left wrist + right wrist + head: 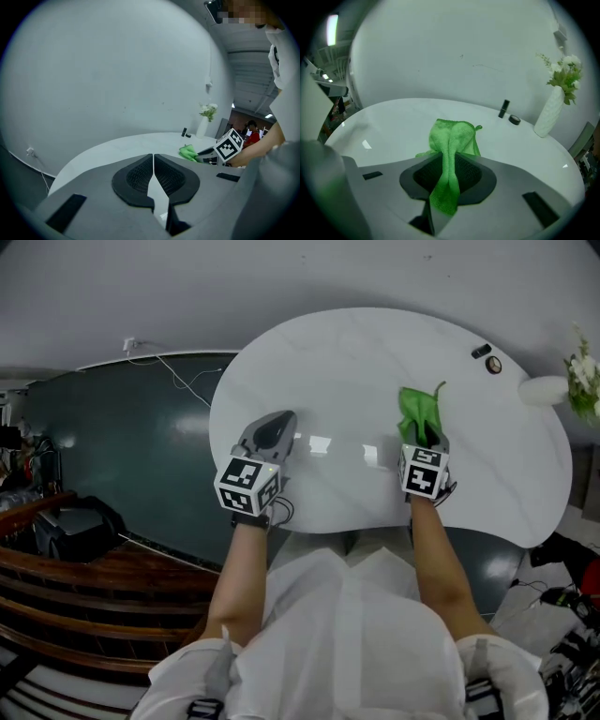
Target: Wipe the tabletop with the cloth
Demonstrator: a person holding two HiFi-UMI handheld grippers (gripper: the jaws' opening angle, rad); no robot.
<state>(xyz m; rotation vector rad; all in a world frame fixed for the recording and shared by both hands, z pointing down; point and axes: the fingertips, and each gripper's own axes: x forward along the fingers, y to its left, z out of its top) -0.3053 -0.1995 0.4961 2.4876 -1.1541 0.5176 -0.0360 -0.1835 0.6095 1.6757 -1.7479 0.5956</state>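
Right gripper view showed the green cloth (454,136) pinched in the right gripper (449,176), its free end lying on the white tabletop (384,126), likely so it could be dragged for wiping. The left gripper (153,174), jaws pressed together on nothing, sat well apart, probably to stay clear.

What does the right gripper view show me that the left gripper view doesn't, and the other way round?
Only the right gripper view: the right gripper shut on the green cloth, one fold running back between its jaws, the rest bunched on the table ahead.
Only the left gripper view: the left gripper shut with nothing between its jaws, and the right gripper's marker cube off to the side.
Both: the white tabletop, the cloth, the white vase of flowers and the small dark items near it.
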